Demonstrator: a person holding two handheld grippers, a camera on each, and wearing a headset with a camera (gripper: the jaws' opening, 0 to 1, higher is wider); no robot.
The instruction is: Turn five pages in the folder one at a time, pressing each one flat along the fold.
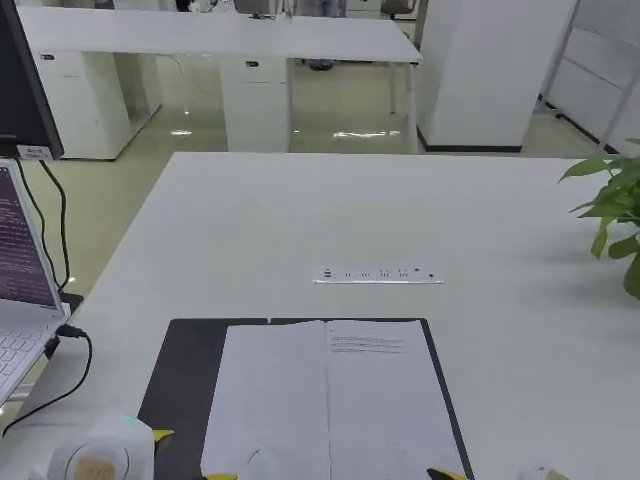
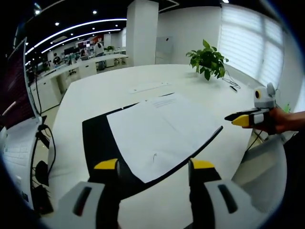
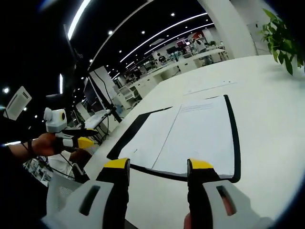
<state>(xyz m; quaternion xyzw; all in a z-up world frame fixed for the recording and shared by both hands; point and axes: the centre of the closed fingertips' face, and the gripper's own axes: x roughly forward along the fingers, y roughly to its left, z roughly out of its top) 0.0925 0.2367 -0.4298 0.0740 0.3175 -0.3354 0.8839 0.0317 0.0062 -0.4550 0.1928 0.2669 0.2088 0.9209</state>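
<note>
Nearest, the left gripper (image 2: pixel 155 166) and right gripper (image 3: pixel 158 164) hang with jaws spread, holding nothing, one off each near corner of the black folder (image 1: pixel 185 365). It lies open near the front edge of the white table (image 1: pixel 250 220), its white pages (image 1: pixel 330 400) flat. Beyond it sits a power strip (image 1: pixel 378 275). A laptop (image 1: pixel 20 300) stands left, a green plant (image 1: pixel 612 215) far right.

Print on page (image 1: pixel 375 400) — too small to read.
</note>
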